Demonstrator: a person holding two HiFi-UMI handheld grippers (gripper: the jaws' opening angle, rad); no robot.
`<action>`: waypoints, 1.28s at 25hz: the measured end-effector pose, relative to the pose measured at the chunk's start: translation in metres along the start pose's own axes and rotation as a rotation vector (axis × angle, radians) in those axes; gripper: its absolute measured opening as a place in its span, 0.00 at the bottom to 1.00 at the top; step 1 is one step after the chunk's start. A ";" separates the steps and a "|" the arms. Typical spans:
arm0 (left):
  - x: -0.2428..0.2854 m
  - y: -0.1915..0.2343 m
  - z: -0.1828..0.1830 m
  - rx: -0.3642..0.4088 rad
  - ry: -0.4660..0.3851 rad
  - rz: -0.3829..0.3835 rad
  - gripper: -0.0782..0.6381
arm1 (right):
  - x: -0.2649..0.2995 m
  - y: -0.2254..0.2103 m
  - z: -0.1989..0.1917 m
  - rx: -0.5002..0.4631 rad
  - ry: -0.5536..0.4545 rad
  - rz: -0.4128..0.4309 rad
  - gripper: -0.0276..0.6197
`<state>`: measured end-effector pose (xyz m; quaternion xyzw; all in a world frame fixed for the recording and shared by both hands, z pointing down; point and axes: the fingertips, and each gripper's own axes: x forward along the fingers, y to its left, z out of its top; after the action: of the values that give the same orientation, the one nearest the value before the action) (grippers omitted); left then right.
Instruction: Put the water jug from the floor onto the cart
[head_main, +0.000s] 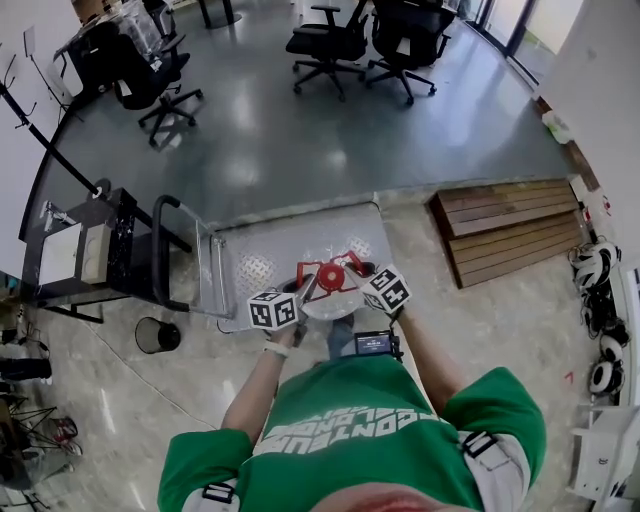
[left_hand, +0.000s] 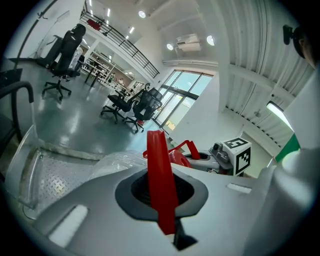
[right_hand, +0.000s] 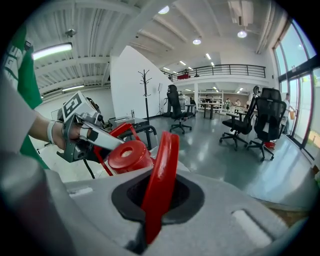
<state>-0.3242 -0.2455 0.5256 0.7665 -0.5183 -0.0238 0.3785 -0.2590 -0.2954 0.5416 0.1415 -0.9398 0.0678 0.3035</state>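
Observation:
The water jug (head_main: 335, 300) is a clear bottle with a red cap (head_main: 329, 276) and red carry handles. It hangs over the near end of the cart's ribbed metal deck (head_main: 250, 262); whether it touches the deck I cannot tell. My left gripper (head_main: 306, 284) is shut on one red handle strap (left_hand: 159, 175), and my right gripper (head_main: 356, 272) is shut on the other red handle strap (right_hand: 161, 170). In the left gripper view the cap (left_hand: 178, 158) and the right gripper (left_hand: 227, 156) lie just beyond. In the right gripper view the cap (right_hand: 129, 156) sits beside the left gripper (right_hand: 82, 134).
The cart's black push handle (head_main: 164, 250) rises at its left end. A black side table (head_main: 75, 250) and a small bin (head_main: 158, 335) stand left of it. A wooden pallet (head_main: 515, 228) lies to the right. Office chairs (head_main: 330, 45) stand on the grey floor beyond.

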 end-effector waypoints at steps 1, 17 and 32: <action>0.004 0.003 0.004 -0.003 0.001 0.001 0.14 | 0.004 -0.005 0.003 0.001 0.001 0.002 0.03; 0.065 0.042 0.060 -0.037 0.015 0.052 0.14 | 0.051 -0.082 0.036 -0.012 0.006 0.088 0.03; 0.118 0.071 0.083 -0.097 0.010 0.111 0.14 | 0.085 -0.137 0.039 0.023 0.012 0.154 0.03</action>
<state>-0.3609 -0.4001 0.5510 0.7176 -0.5563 -0.0243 0.4183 -0.3041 -0.4525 0.5659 0.0717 -0.9453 0.1028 0.3013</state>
